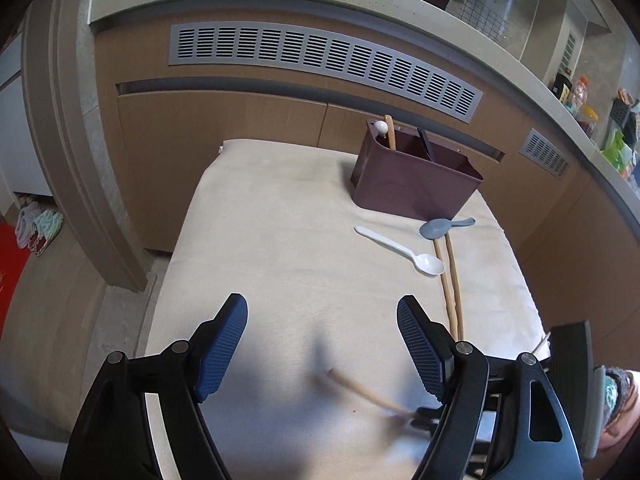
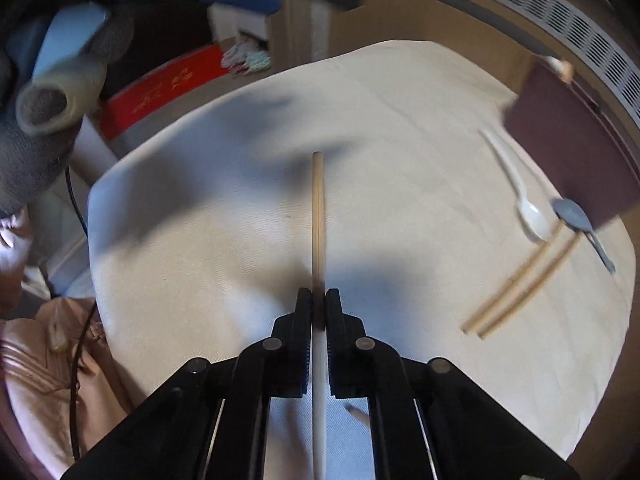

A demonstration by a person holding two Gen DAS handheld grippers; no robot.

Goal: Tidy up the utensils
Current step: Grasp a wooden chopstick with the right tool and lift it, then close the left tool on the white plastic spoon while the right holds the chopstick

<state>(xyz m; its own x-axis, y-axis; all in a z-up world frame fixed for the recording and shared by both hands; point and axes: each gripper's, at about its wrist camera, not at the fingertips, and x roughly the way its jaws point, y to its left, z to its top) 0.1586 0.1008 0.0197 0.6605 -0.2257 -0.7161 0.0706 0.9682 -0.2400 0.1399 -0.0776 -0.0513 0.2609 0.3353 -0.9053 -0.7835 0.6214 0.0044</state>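
Observation:
My right gripper [image 2: 319, 300] is shut on a wooden chopstick [image 2: 318, 216] that points straight ahead above the cream cloth; the chopstick also shows in the left wrist view [image 1: 362, 390], low between my fingers. My left gripper [image 1: 322, 320] is open and empty over the cloth. A brown utensil holder [image 1: 416, 176] stands at the far right with a few utensils in it. A white spoon [image 1: 400, 250], a grey spoon [image 1: 444, 227] and two wooden chopsticks [image 1: 450, 280] lie in front of it; in the right wrist view the white spoon [image 2: 520, 192], the grey spoon [image 2: 576, 220] and the chopsticks [image 2: 524, 286] show at right.
The cream cloth [image 1: 280, 240] covers a small table set against a wooden cabinet [image 1: 224, 128] with a grey vent [image 1: 320, 60]. A red mat [image 2: 160, 84] and slippers [image 1: 38, 228] lie on the floor at left. Bottles [image 1: 580, 100] stand on the counter at right.

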